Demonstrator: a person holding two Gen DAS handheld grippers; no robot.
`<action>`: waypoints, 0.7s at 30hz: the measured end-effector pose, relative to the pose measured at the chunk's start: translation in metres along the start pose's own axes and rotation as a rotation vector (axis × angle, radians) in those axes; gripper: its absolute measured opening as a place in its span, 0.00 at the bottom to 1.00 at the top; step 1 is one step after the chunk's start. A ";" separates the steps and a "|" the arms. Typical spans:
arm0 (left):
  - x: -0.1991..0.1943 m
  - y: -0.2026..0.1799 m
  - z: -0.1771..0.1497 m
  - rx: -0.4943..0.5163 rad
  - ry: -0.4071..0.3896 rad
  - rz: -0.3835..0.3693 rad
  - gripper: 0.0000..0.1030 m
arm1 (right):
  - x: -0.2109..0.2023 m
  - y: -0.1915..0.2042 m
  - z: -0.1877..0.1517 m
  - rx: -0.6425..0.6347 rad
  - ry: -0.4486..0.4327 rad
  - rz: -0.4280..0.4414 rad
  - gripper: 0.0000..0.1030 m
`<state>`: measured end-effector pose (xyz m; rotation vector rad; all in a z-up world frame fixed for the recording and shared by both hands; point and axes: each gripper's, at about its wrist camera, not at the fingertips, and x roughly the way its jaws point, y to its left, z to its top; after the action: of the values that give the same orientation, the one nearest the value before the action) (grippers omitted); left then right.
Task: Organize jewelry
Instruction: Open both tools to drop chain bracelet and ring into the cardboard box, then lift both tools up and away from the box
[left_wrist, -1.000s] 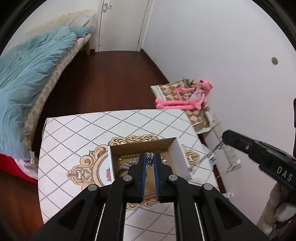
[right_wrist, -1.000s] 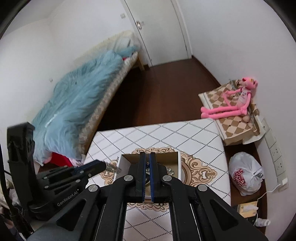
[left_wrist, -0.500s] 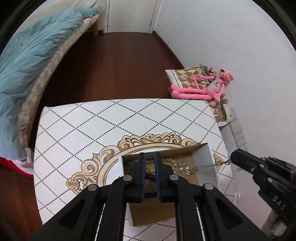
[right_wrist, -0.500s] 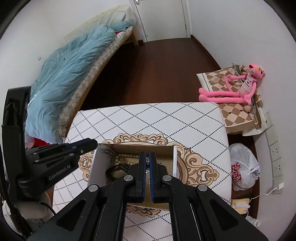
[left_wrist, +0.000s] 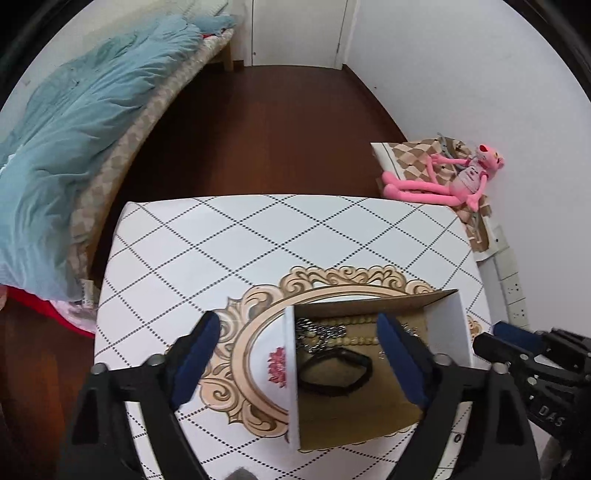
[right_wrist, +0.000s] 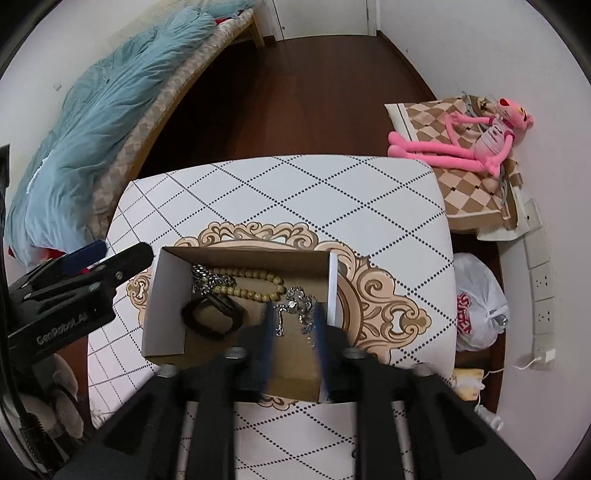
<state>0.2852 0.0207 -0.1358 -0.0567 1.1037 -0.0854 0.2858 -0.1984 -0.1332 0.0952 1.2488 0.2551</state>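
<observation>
A cardboard box (right_wrist: 166, 295) with white outer walls stands on the patterned table (right_wrist: 295, 192). Inside lie a wooden bead bracelet (right_wrist: 251, 284), a silver chain (right_wrist: 299, 306), another chain (right_wrist: 201, 277) and a black bangle (right_wrist: 210, 317). My left gripper (left_wrist: 299, 354) is wide open and straddles the box's left wall (left_wrist: 290, 369); the bangle (left_wrist: 332, 369) and beads (left_wrist: 340, 321) show between its fingers. My right gripper (right_wrist: 293, 339) is open, its blurred fingertips low over the silver chain inside the box. It holds nothing.
A bed with a blue duvet (left_wrist: 74, 129) runs along the left. A pink plush toy (right_wrist: 472, 144) lies on a checked cushion (right_wrist: 461, 184) by the right wall. A white plastic bag (right_wrist: 476, 306) sits on the floor right of the table.
Both grippers have opened; they were shut half a second ago. The silver chain that hung from the right gripper now lies in the box. Both grippers have come lower over the box.
</observation>
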 end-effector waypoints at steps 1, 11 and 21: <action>-0.002 0.001 -0.002 0.002 -0.013 0.021 0.87 | -0.001 -0.002 -0.001 0.006 -0.002 -0.001 0.48; -0.014 0.008 -0.033 -0.005 -0.083 0.138 1.00 | 0.011 0.002 -0.025 -0.003 -0.032 -0.155 0.96; -0.026 0.004 -0.056 -0.003 -0.075 0.139 1.00 | 0.009 0.007 -0.048 0.006 -0.069 -0.218 0.99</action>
<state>0.2237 0.0270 -0.1379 0.0143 1.0301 0.0431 0.2422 -0.1926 -0.1552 -0.0275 1.1803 0.0588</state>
